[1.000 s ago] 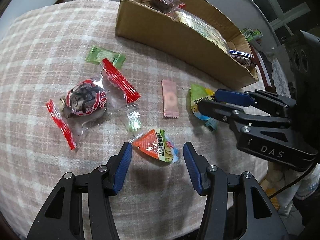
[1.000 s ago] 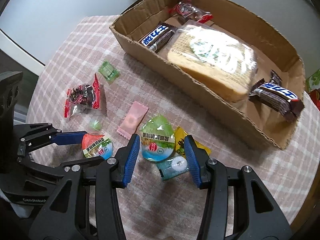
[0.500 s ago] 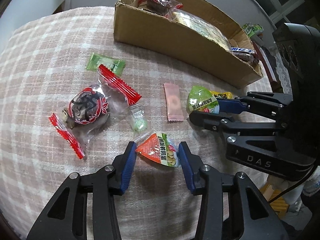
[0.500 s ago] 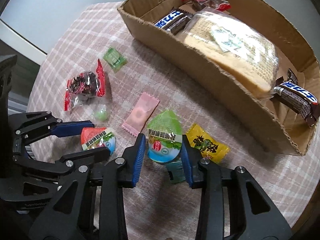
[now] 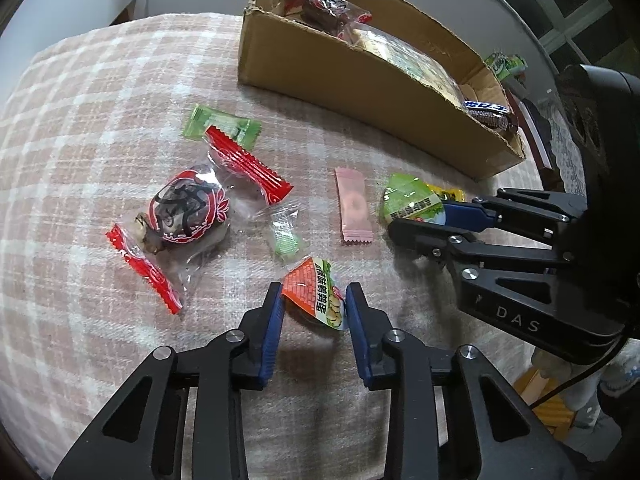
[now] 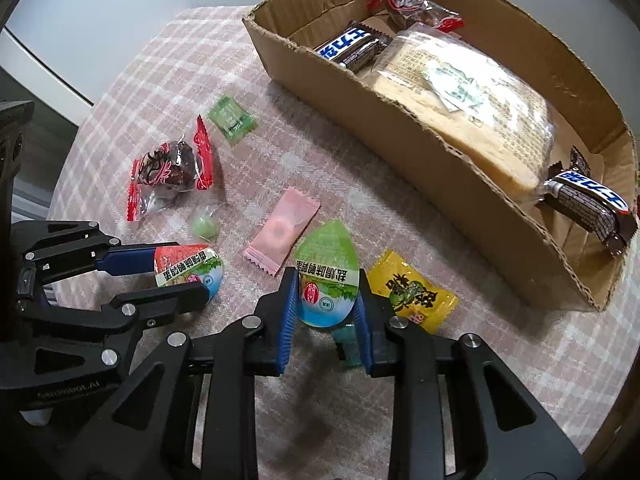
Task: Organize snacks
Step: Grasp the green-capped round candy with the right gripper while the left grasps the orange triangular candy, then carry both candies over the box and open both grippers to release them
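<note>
Blue-padded jaws of the left gripper [image 5: 313, 309] tilt steeply down, closing around an orange teardrop pack [image 5: 316, 298]; the right gripper [image 6: 326, 304] likewise closes around a green one [image 6: 327, 280]. Both packs sit on the checked cloth [image 5: 100, 92]. Two chocolate bars [image 6: 352, 49] lie in the cardboard box [image 6: 400, 120].

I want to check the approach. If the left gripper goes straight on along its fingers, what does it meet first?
The orange egg packet, already between the closing jaws of the left gripper. Right under it lies the checked tablecloth; depth is hard to judge, but nothing else seems in line.
</note>
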A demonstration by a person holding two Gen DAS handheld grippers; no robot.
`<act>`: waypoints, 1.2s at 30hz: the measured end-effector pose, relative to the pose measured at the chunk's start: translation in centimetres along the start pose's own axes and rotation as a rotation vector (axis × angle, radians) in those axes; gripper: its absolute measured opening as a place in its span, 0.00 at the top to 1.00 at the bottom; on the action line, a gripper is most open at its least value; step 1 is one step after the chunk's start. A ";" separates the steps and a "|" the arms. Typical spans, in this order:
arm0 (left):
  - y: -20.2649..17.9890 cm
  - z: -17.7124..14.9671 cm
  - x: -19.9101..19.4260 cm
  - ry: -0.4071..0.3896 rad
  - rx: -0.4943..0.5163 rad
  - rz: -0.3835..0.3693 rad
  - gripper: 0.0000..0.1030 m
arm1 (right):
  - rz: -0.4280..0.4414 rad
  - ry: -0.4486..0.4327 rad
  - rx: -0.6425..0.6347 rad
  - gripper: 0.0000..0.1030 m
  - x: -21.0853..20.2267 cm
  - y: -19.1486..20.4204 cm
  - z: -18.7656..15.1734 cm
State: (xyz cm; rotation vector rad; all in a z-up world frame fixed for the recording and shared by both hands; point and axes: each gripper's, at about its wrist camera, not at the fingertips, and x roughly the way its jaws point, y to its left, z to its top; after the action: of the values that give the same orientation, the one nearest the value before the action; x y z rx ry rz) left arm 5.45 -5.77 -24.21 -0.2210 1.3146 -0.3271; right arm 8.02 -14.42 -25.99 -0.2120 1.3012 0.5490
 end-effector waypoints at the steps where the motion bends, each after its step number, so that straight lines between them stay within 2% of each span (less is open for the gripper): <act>1: 0.0 0.0 0.0 0.000 -0.001 -0.001 0.72 | 0.002 -0.003 0.001 0.74 -0.2 -0.1 -0.1; 10: 1.5 -1.0 -1.6 -0.013 -0.023 -0.029 0.76 | 0.017 -0.039 0.051 0.74 -2.0 -1.2 -1.4; 16: 2.3 -1.3 -1.4 0.001 -0.036 -0.022 0.78 | 0.011 -0.041 0.071 0.74 -2.4 -1.9 -1.9; 22: 2.0 -1.0 -3.9 -0.049 -0.010 -0.036 0.78 | 0.025 -0.073 0.085 0.74 -4.0 -2.0 -2.3; 27: 2.2 -0.3 -5.8 -0.098 -0.028 -0.044 0.79 | 0.027 -0.111 0.100 0.74 -5.9 -2.1 -2.3; 36: 0.5 3.9 -10.6 -0.233 0.041 -0.074 0.79 | 0.013 -0.222 0.139 0.74 -11.0 -3.8 -0.8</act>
State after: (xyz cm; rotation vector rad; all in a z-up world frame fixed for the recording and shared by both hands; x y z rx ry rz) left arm 7.03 -1.63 -13.80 -0.2648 1.0708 -0.3789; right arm 7.41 -20.91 -16.31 -0.0258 1.1204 0.4769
